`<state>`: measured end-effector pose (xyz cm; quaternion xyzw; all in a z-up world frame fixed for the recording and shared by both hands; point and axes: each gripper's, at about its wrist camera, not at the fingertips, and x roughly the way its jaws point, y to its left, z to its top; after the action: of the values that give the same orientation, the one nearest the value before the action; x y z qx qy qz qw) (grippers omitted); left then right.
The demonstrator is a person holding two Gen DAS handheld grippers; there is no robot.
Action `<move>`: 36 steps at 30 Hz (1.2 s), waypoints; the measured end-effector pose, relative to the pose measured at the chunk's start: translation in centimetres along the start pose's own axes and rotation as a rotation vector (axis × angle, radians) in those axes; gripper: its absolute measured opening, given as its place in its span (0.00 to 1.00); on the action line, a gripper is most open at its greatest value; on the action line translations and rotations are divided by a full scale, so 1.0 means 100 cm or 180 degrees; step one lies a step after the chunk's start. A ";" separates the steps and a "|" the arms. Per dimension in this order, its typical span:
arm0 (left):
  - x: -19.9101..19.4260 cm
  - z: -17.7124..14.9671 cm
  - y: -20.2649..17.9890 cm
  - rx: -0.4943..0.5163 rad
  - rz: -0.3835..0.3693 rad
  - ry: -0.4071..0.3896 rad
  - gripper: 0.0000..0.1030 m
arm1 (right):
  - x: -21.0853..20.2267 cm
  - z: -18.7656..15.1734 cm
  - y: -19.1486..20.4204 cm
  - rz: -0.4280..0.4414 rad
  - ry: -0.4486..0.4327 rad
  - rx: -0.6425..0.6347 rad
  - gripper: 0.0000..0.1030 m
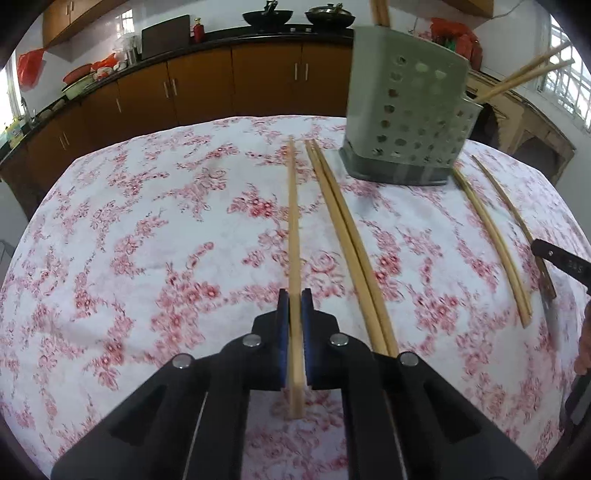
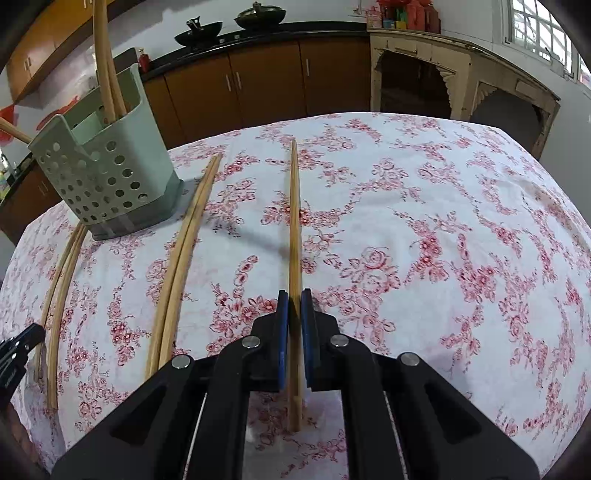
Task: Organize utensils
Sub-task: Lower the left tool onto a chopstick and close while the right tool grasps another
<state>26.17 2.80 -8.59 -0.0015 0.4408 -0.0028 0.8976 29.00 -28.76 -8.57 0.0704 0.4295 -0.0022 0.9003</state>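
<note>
On the flower-clothed desk, one chopstick is clamped between the blue pads of the left gripper, and another chopstick is pinched by the right gripper. More chopsticks lie beside the perforated green holder, in which several are stood.

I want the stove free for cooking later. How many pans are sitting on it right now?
2. An open black wok sits on the stove's left side on the back counter, and a lidded pan sits just right of it. The utensil holder could hide anything further right.
</note>
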 end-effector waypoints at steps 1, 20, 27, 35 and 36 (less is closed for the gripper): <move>0.002 0.002 0.003 -0.0019 0.0023 0.0001 0.08 | 0.000 0.000 0.000 0.0018 -0.0002 -0.0010 0.07; 0.010 0.013 0.047 -0.0206 0.0201 -0.0053 0.09 | 0.002 -0.002 0.005 0.0015 -0.0086 -0.0144 0.08; 0.010 0.014 0.047 -0.0205 0.0202 -0.0053 0.09 | 0.002 -0.002 0.005 0.0013 -0.0086 -0.0143 0.08; 0.010 0.013 0.047 -0.0204 0.0203 -0.0053 0.09 | 0.002 -0.002 0.005 0.0012 -0.0086 -0.0145 0.08; 0.010 0.014 0.048 -0.0204 0.0204 -0.0053 0.09 | 0.002 -0.002 0.005 0.0012 -0.0086 -0.0145 0.08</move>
<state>27.87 7.54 -8.58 -0.0161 0.4330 0.0401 0.9004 29.03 -28.22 -8.78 0.0507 0.4171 0.0083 0.9074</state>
